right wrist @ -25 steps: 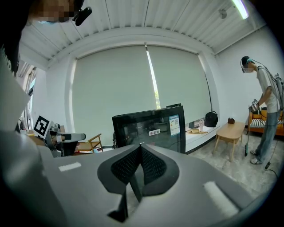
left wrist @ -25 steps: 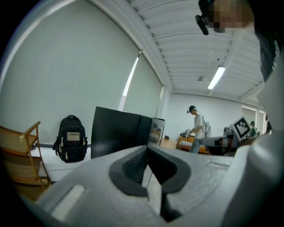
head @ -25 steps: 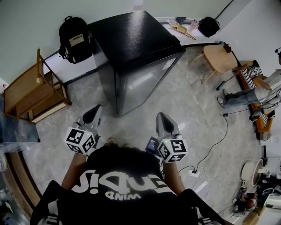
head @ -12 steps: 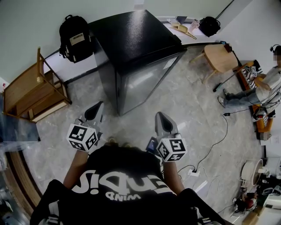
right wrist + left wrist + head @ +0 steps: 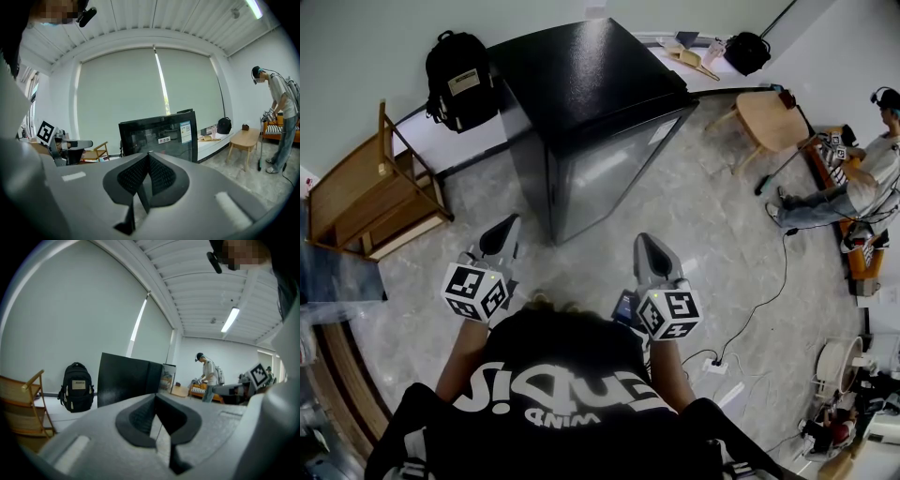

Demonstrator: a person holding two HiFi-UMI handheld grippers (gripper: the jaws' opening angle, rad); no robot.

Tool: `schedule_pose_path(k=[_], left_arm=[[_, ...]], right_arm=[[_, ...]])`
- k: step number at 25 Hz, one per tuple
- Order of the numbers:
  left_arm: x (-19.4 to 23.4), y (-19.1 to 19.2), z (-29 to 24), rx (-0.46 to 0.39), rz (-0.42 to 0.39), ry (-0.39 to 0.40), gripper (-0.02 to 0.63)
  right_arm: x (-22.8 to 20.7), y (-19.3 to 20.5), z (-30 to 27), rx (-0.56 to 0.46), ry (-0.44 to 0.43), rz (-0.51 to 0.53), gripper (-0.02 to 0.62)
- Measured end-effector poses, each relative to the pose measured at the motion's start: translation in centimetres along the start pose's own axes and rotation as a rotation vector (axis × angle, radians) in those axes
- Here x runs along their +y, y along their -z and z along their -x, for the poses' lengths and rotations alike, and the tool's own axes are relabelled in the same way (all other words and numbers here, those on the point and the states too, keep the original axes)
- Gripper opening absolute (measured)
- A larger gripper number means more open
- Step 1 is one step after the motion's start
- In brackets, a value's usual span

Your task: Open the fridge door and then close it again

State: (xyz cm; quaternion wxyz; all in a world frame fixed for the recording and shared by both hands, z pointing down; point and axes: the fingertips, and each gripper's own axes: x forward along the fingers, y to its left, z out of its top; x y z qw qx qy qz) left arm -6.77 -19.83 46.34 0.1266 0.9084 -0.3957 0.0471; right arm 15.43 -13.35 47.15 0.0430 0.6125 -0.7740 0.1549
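A small black fridge (image 5: pixel 591 94) stands on the floor ahead of me, its glass door (image 5: pixel 609 173) closed. It also shows in the left gripper view (image 5: pixel 126 378) and the right gripper view (image 5: pixel 159 136). My left gripper (image 5: pixel 502 234) hangs short of the fridge's near left corner, its jaws shut with nothing between them (image 5: pixel 156 401). My right gripper (image 5: pixel 645 248) is held in front of the door, apart from it, and is shut and empty too (image 5: pixel 148 161). Neither gripper touches the fridge.
A black backpack (image 5: pixel 459 82) leans on the wall left of the fridge, with a wooden rack (image 5: pixel 370 202) further left. A low wooden table (image 5: pixel 769 122) and a person (image 5: pixel 862 178) are at the right. A cable (image 5: pixel 750 319) and power strip (image 5: pixel 712 368) lie on the floor.
Both grippers have kept still. The person at the far right has shifted position.
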Motion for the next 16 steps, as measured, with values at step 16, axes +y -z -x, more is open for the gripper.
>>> schedule_pose_path(k=[16], left_arm=[[0.18,0.72,-0.10,0.010,0.024,-0.004,0.002]], right_arm=[[-0.95,-0.18,-0.14,-0.005,0.014,-0.007,-0.003]])
